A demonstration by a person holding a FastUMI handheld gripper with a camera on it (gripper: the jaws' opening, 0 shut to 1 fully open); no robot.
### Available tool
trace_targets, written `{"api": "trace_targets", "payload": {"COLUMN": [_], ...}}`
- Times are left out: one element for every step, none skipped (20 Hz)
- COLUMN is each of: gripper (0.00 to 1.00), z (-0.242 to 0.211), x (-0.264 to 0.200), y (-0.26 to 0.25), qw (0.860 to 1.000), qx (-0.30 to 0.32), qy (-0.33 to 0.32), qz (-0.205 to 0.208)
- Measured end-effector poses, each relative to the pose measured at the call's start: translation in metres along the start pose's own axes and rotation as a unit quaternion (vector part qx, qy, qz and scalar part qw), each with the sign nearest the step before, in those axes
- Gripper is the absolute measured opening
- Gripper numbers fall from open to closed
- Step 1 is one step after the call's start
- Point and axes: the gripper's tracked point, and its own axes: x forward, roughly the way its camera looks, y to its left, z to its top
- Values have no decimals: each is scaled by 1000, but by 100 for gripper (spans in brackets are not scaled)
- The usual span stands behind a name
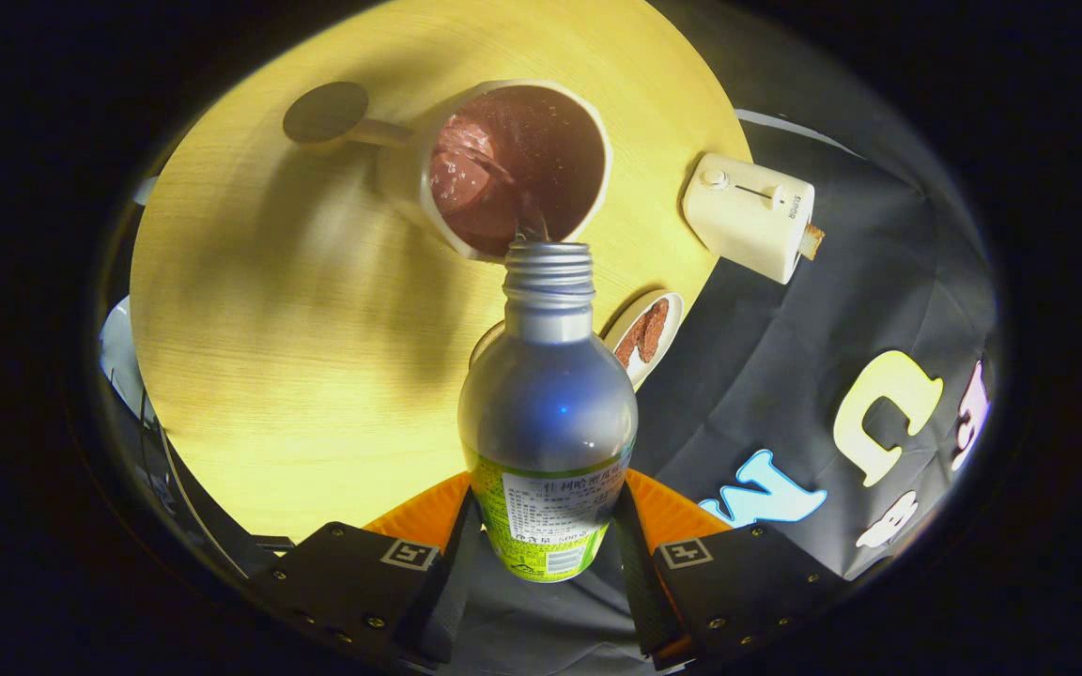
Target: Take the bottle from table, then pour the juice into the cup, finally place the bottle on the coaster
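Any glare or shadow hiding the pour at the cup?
Gripper view: pour visible, bottle mouth at the cup rim; small highlight on the bottle; soft shadows on the table left of it; fisheye bends the table edge; claw shut on the bottle.

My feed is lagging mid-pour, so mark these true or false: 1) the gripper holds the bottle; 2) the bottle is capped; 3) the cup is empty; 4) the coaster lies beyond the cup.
1) True: the gripper has both fingers pressed on the bottle.
2) False: its threaded neck is open, tilted over the cup's rim.
3) False: the cup holds reddish-brown juice.
4) True: the dark round coaster lies on the table beyond the cup, by its handle.
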Motion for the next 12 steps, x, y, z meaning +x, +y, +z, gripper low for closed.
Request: {"api": "trace_targets", "payload": {"gripper": [70, 70, 70, 70, 70, 70, 70, 70, 70, 70, 70, 70], "z": [0, -1, 0, 0, 0, 0, 0, 1, 3, 2, 4, 5], "x": [0, -1, -1, -2, -2, -3, -3, -5, -5, -6, -5, -6], "y": [-1, -1, -3, -3, -2, -2, -4, -4, -3, -4, -5, -6], "qw": [1000, 1000, 1000, 1000, 1000, 1000, 1000, 1000, 1000, 1000, 1000, 1000], "qx": [-2, -3, -6, -7, -8, -9, -11, -13, -15, -18, -21, -23], "qy": [1, 2, 3, 4, 5, 7, 8, 8, 7, 8, 9, 13], "qz": [0, 0, 0, 0, 2, 2, 2, 3, 4, 5, 5, 6]}}
